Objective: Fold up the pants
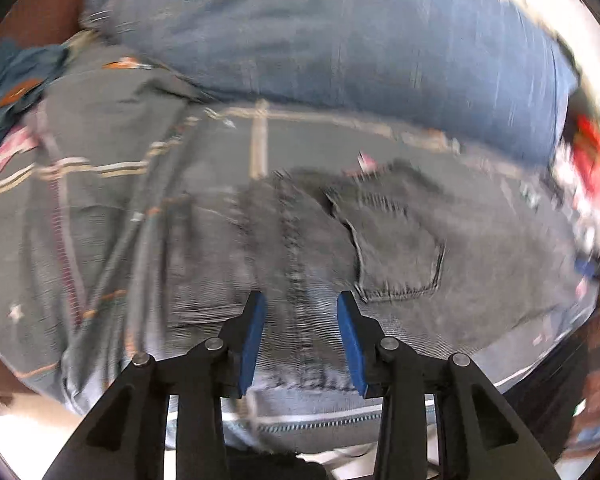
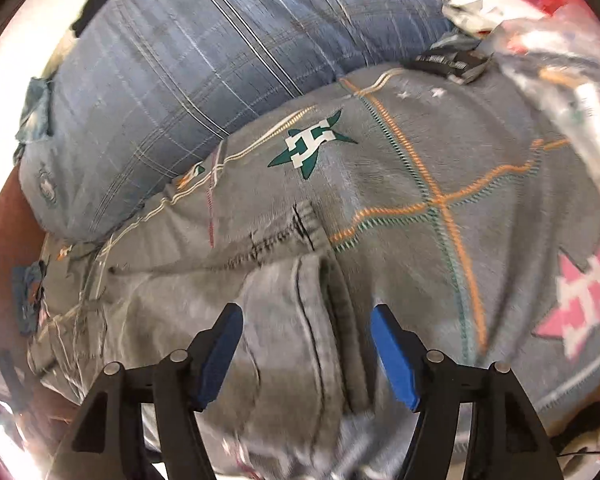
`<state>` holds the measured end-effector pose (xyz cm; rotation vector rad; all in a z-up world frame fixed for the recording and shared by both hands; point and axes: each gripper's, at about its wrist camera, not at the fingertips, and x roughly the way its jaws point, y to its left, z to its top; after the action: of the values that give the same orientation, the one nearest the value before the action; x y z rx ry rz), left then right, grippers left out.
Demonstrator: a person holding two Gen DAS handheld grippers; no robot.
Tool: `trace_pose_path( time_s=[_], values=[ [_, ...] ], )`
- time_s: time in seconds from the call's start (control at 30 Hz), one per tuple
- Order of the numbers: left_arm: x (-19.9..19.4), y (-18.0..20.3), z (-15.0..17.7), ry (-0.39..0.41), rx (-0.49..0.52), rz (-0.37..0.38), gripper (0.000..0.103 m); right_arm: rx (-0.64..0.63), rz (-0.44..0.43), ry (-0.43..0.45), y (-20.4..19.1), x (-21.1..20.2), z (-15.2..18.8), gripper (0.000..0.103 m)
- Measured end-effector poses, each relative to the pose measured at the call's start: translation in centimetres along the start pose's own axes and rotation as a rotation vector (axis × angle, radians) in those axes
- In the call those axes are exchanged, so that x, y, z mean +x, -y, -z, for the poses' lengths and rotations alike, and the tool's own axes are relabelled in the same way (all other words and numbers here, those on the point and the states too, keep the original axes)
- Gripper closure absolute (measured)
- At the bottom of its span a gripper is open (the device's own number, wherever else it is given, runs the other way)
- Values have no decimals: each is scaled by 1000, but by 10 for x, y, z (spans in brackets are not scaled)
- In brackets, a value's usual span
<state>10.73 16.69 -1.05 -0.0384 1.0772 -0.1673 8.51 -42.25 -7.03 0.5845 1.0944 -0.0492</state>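
Left wrist view shows the grey pants (image 1: 380, 248) lying on a bed blanket (image 1: 100, 208), not neatly folded yet, so most folding looks left. The denim is rough with thick seams. Both the left tool (image 1: 301, 300) and right tool (image 2: 306, 314) are spread, pinching nothing.

- Premises: a home bedroom, judged from the bedding on view.
- A grey bedspread (image 2: 440, 152) covers the bed, stitched with orange and green crossing lines and printed with green and pink star emblems.
- A large blue plaid pillow (image 2: 188, 80) lies on the bedspread at its far side (also seen in the left wrist view (image 1: 360, 40)).
- Grey jeans (image 1: 380, 240) are spread on the bedspread, back pocket up.
- A heap of loose items (image 2: 520, 8), red and white, some in clear plastic, sits at the bed's edge; contents cannot be identified.
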Motion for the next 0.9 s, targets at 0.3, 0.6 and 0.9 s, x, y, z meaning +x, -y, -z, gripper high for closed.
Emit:
trace_pose_path(
  time_s=[0.3, 0.6, 0.9],
  values=[
    [60, -1, 10, -100, -10, -2, 64, -213, 157, 118, -61, -16, -32, 92],
    [58, -1, 13, -93, -13, 0, 64, -167, 269, 69, -23, 26, -11, 81],
    [49, 6, 15, -70, -9, -45, 63, -141, -40, 17, -42, -5, 65, 42]
  ],
)
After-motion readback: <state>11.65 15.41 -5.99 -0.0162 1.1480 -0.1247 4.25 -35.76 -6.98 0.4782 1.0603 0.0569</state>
